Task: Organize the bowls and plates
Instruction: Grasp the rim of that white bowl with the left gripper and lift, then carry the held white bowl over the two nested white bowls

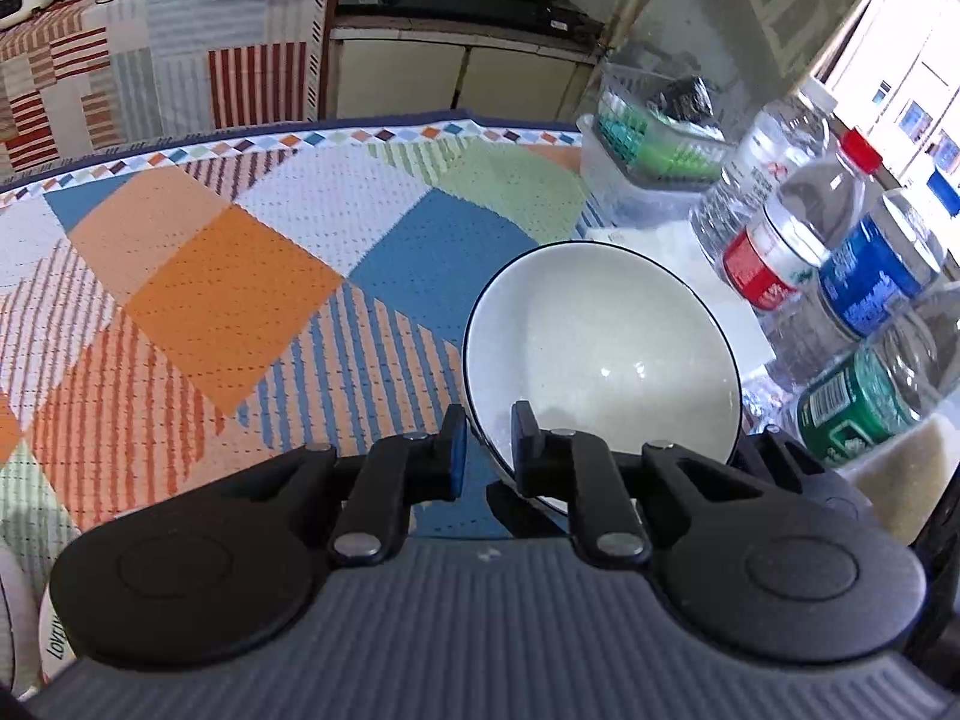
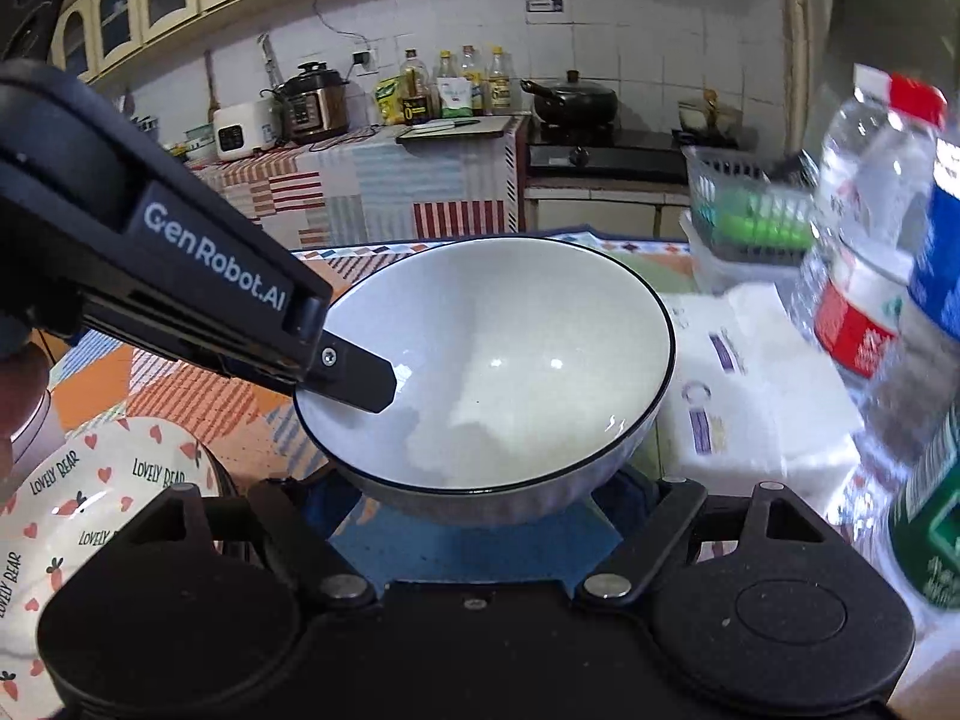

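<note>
while the left gripper (image 1: 487, 450) pinches the near rim of the white bowl (image 1: 600, 354), one finger inside the rim and one outside, the bowl sits tilted above the patterned cloth of the counter (image 1: 240, 276), its dark-edged mouth turned toward the camera. seen from the right wrist, the same bowl (image 2: 498, 354) fills the middle of the view, and the left gripper (image 2: 360, 381) comes in from the upper left with a black finger lying over the rim into the bowl. the right gripper (image 2: 480, 516) is spread wide, its jaws on either side below the bowl's base; whether they touch the bowl cannot be told. a plate printed with hearts, carrots and "lovely bear" (image 2: 90, 516) lies on the counter at the lower left of that view, beside the right gripper. several plastic water bottles (image 1: 798, 228) with red, blue and green labels stand close together to the right of the bowl, and a clear basket (image 1: 654, 126) holding green items sits behind them near the counter's far edge.
</note>
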`<action>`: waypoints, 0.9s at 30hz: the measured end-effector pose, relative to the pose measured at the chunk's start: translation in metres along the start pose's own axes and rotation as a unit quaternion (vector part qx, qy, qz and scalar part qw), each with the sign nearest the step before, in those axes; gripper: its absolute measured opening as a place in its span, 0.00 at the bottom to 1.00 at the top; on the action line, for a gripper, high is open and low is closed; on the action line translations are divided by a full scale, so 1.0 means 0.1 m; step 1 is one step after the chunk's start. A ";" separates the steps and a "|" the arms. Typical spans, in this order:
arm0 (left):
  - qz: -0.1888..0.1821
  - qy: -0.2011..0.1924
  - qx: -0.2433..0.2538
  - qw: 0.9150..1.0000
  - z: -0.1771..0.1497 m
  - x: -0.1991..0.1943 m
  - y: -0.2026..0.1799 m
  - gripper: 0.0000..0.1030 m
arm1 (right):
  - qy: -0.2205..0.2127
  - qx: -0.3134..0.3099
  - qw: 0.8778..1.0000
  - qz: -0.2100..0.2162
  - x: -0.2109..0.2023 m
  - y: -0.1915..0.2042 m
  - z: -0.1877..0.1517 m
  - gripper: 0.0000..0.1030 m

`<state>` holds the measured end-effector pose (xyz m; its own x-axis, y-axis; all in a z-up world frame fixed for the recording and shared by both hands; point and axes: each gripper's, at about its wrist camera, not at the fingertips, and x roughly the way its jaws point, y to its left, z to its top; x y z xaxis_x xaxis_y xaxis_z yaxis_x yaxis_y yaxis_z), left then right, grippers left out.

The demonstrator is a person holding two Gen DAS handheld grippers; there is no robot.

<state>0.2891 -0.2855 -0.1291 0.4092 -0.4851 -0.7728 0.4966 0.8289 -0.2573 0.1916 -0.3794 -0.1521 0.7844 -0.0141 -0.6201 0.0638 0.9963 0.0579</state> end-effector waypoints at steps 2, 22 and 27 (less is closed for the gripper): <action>0.001 -0.006 -0.008 1.000 0.05 -0.06 0.03 0.13 | -0.001 -0.012 1.000 0.001 0.00 0.02 0.08 0.83; 0.053 -0.034 -0.042 0.997 0.04 -1.32 0.47 0.15 | -0.011 -0.145 0.987 0.072 -0.50 0.88 0.79 0.83; 0.072 -0.029 -0.054 0.996 -0.03 -1.69 0.68 0.15 | -0.013 -0.176 0.980 0.094 -0.65 1.21 0.88 0.83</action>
<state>0.2515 -0.1468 -0.0172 0.5158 -0.3709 -0.7723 0.3459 0.9148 -0.2084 0.2021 -0.2656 -0.0359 0.7770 0.1755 -0.6045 -0.2970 0.9489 -0.1063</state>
